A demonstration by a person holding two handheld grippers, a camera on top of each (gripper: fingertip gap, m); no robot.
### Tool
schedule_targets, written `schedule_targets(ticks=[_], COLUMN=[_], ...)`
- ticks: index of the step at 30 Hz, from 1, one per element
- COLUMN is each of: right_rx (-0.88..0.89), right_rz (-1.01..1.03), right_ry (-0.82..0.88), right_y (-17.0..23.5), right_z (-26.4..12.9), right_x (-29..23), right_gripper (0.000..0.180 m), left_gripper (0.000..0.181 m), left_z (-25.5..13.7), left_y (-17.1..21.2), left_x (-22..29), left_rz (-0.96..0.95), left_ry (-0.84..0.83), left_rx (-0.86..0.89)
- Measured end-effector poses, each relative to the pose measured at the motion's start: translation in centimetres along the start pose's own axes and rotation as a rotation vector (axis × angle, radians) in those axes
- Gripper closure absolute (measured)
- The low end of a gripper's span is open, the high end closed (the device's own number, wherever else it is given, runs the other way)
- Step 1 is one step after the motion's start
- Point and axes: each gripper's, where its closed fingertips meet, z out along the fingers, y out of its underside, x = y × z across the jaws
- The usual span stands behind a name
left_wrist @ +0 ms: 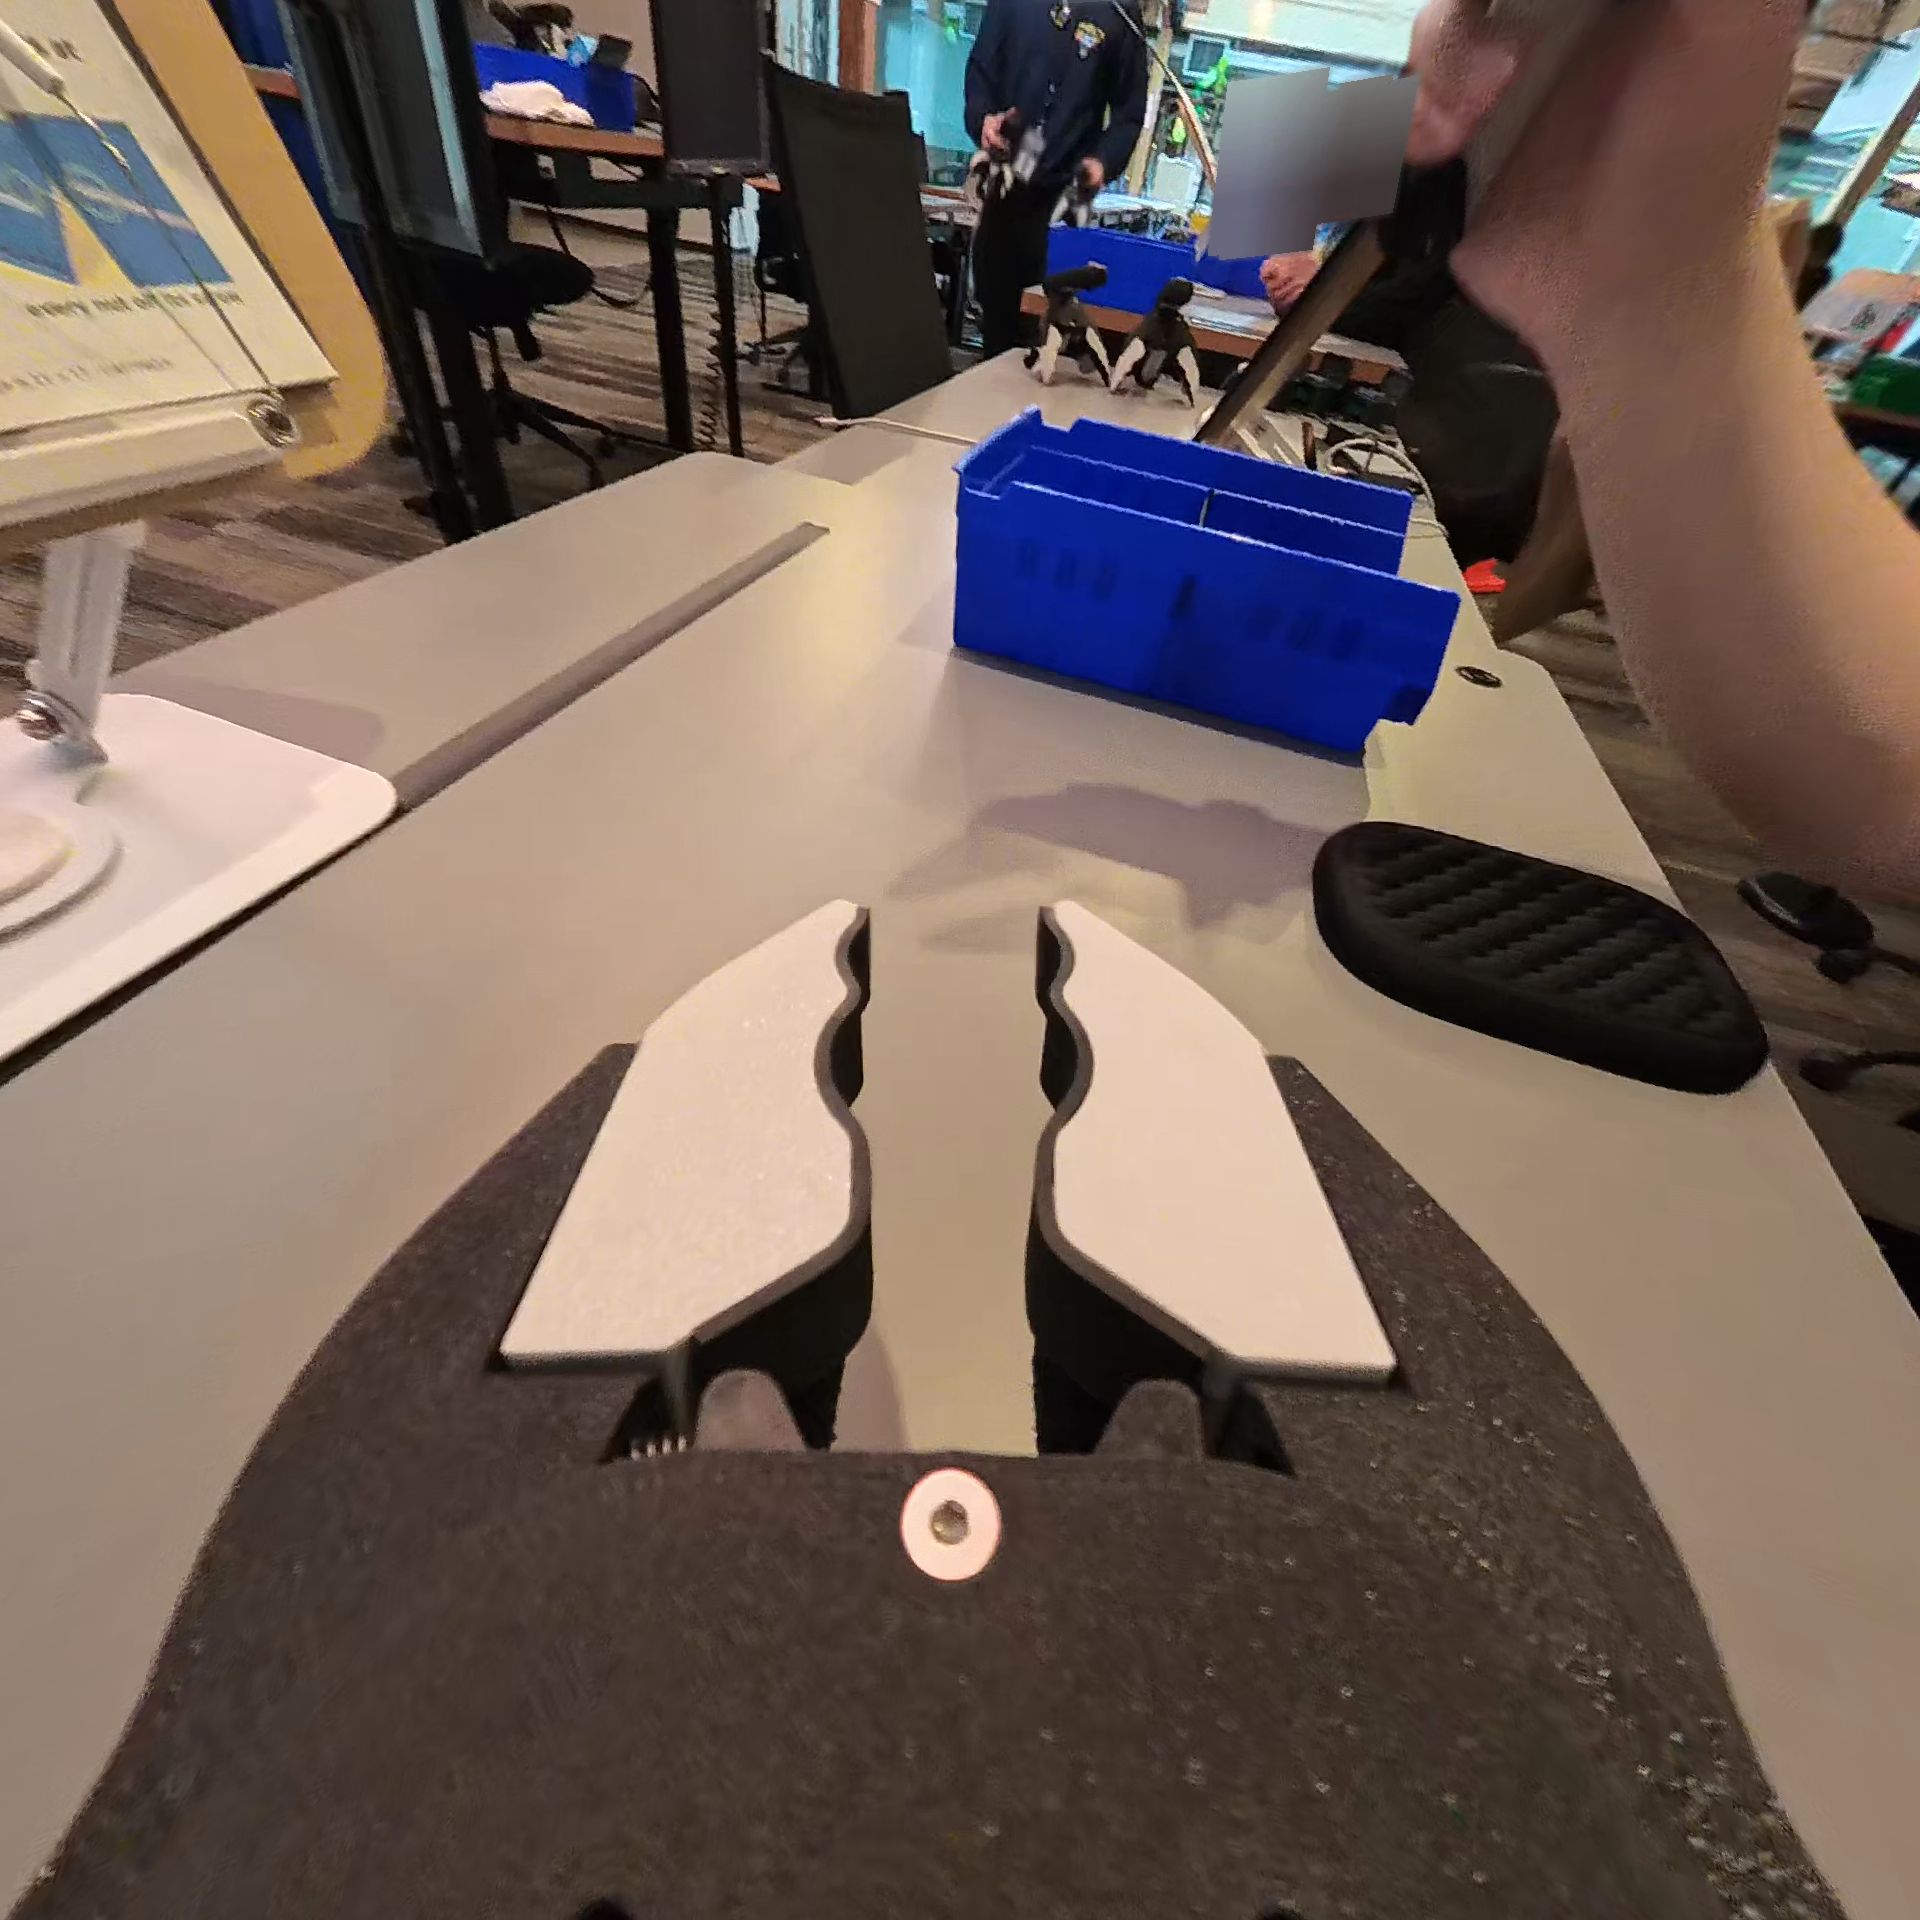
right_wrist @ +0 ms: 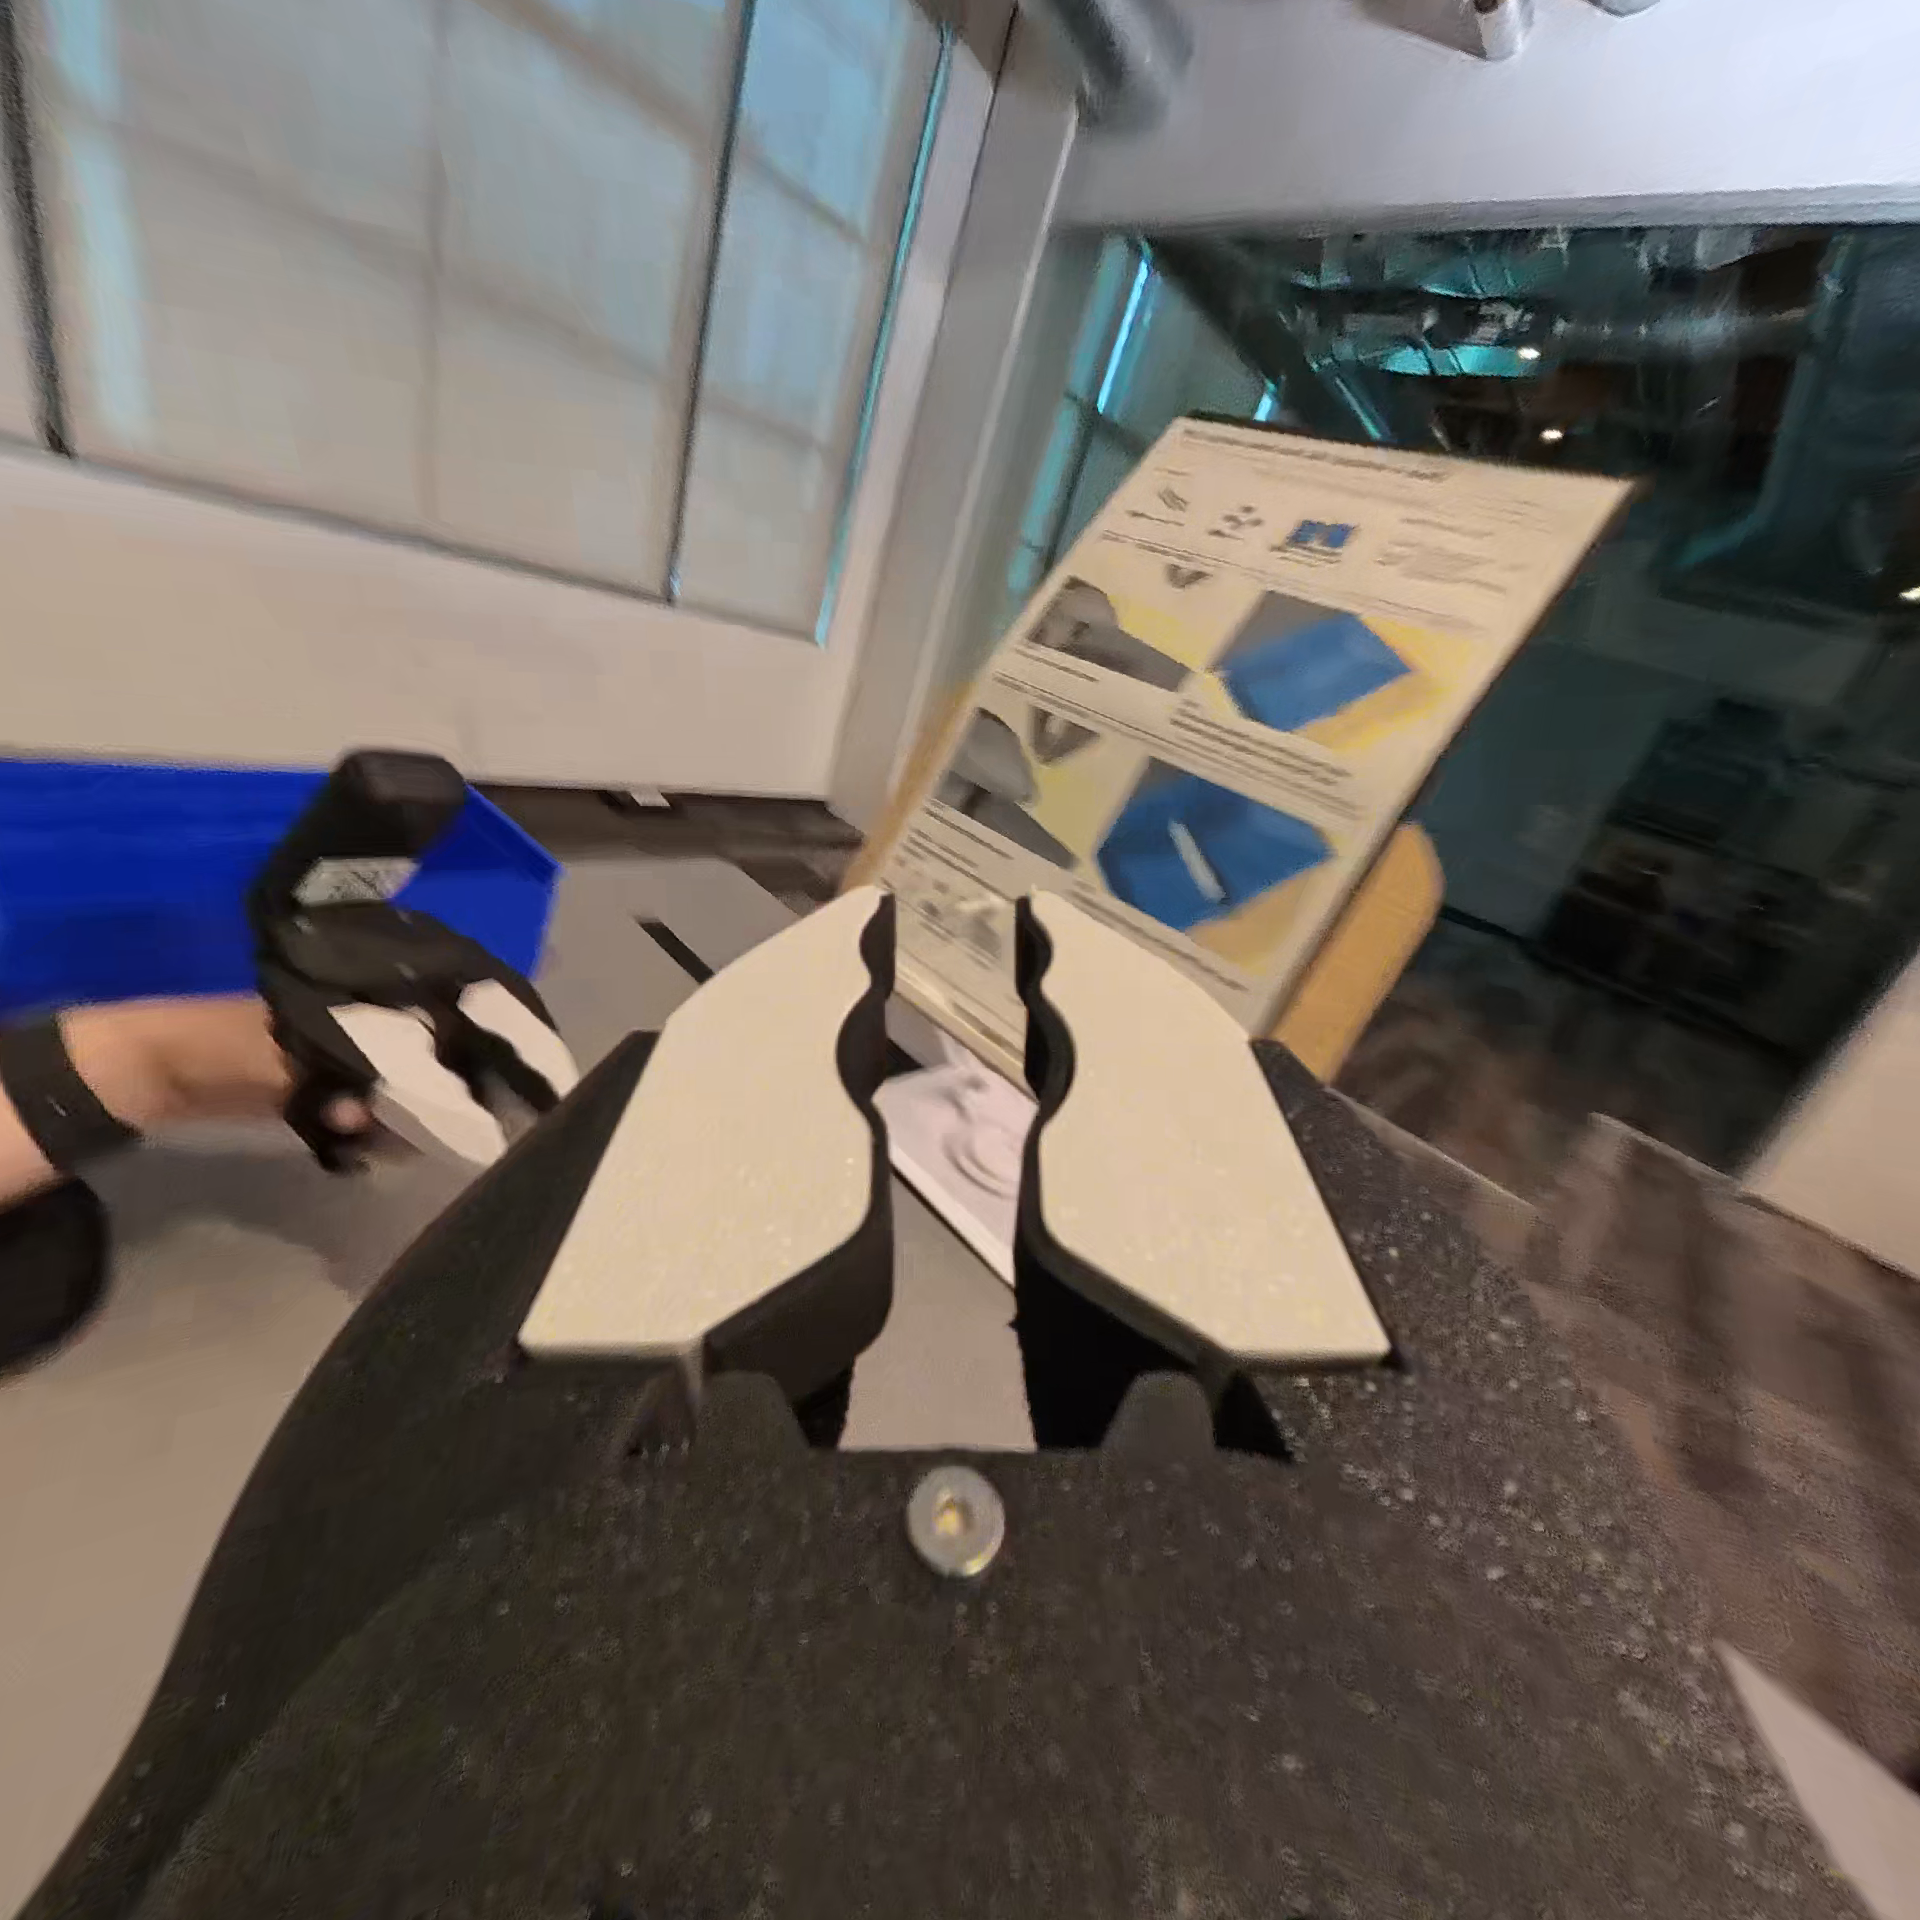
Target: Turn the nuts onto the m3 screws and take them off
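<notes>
My left gripper [left_wrist: 953,914] is open and empty, held low over the grey table [left_wrist: 727,831], pointing toward a blue divided bin [left_wrist: 1195,613] that stands farther back. No screws or nuts show in either view; the bin's inside is hidden. My right gripper [right_wrist: 954,909] is open and empty, raised above the table and pointing at an instruction board [right_wrist: 1226,727] on a stand. The left gripper also shows in the right wrist view [right_wrist: 436,1039], held in a hand in front of the blue bin [right_wrist: 135,873]. The right arm [left_wrist: 1704,540] crosses the top right of the left wrist view.
A black oval wrist pad [left_wrist: 1527,951] lies at the table's right edge. The board's white base plate [left_wrist: 177,821] sits at the left. A groove [left_wrist: 623,655] runs between the tabletops. A person stands far back by other desks, bins and chairs. Tip to tip, the grippers are about 25 centimetres apart.
</notes>
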Motion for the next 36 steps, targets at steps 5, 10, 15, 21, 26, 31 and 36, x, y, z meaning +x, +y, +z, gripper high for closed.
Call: schedule_targets(ticks=[5,10,15,21,26,31,36], right_rx=[0.057,-0.005,-0.047,-0.041,-0.046,-0.056,-0.094], right_rz=[0.19,0.147,0.141,0.169,0.193,0.184,0.172], right_ry=[-0.017,-0.009,-0.053,-0.009,0.001,-0.009,-0.037], right_y=[5.4,13.1,17.4,18.4,18.8,18.8,19.5], right_z=[6.5,9.4,8.8,7.6,7.4,7.7,8.2], right_x=[-4.6,-7.0,-8.1,-6.5,-6.0,-6.2,-6.7], right_gripper=[0.148,0.164,0.18,0.18,0.18,0.18,0.179], left_gripper=[0.152,0.153,0.156,0.156,0.155,0.153,0.158], left_z=[-1.1,-2.1,-3.0,-6.3,-13.4,-26.0,-35.9], left_y=[-1.1,-1.7,-2.2,-5.3,-7.4,-3.4,5.0], left_x=[-1.3,-2.5,-3.2,-3.2,-4.3,-10.0,-15.2], left_rz=[0.009,-0.01,-0.032,0.037,-0.099,-0.297,-0.589], left_ry=[-0.089,-0.144,-0.195,-0.375,-0.522,-0.803,-0.966], left_rx=[0.059,0.1,0.107,0.092,0.048,-0.311,-0.612])
